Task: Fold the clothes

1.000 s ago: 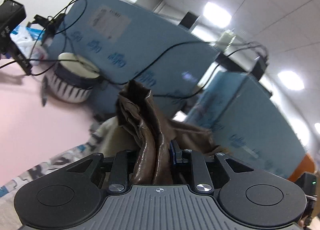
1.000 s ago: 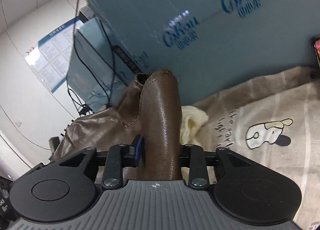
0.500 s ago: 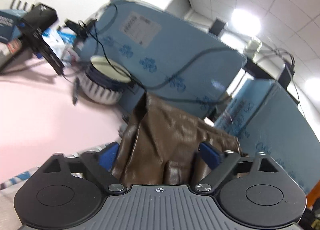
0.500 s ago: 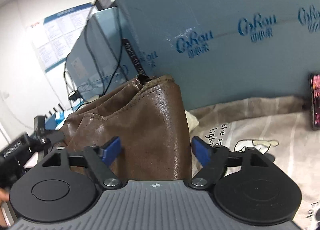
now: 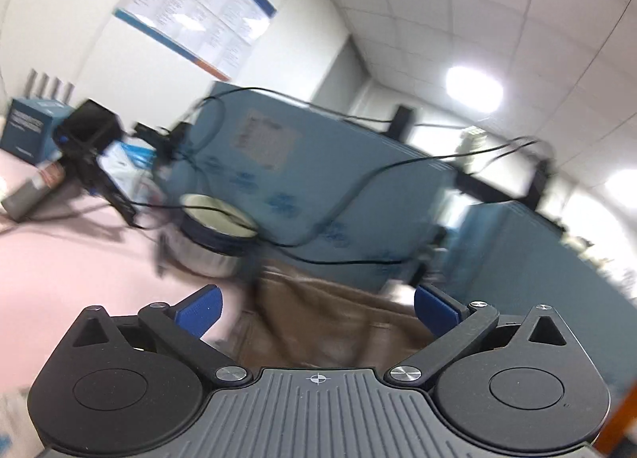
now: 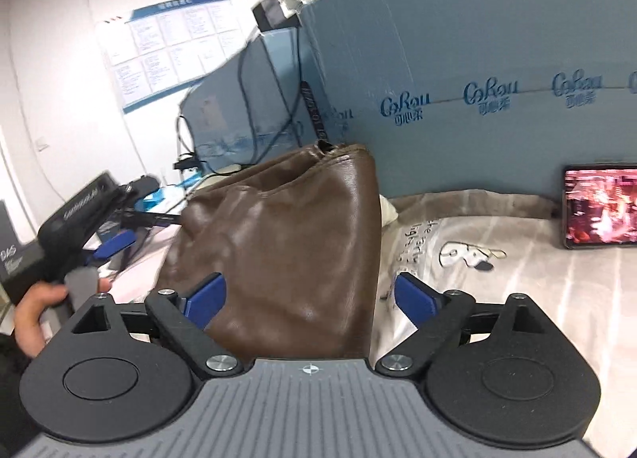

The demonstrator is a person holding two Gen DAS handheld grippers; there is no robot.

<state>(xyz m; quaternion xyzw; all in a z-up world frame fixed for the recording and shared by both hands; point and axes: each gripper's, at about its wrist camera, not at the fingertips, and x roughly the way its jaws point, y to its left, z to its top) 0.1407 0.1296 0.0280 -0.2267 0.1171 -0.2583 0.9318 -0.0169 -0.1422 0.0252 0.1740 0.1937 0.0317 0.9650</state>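
One brown leather garment is the only piece of clothing being worked on. In the right wrist view it stands bunched up in a tall fold on the bed, its shiny side facing the camera and a seamed corner at the top. It rises directly ahead of the right gripper, whose two blue-padded fingers are spread wide. The left pad lies against or just in front of the leather and the right pad is clear of it, so nothing is clamped.

In the left wrist view the same garment shows as a blurred brown heap between and beyond the left gripper, whose two blue fingers also stand far apart, gripping nothing.

The garment sits on one beige printed sheet carrying a cartoon figure and some lettering. A pale cream cloth peeks out just behind the leather's right edge. One lit phone or tablet screen leans against the blue foam board behind the sheet; the board repeats a printed logo at least four times.

At the left of the right wrist view, one hand grips the handle of the other gripper. In the left wrist view, one pink surface spreads to the left, with one round striped basket on it, black cables draped across blue boards, and one wall poster above.
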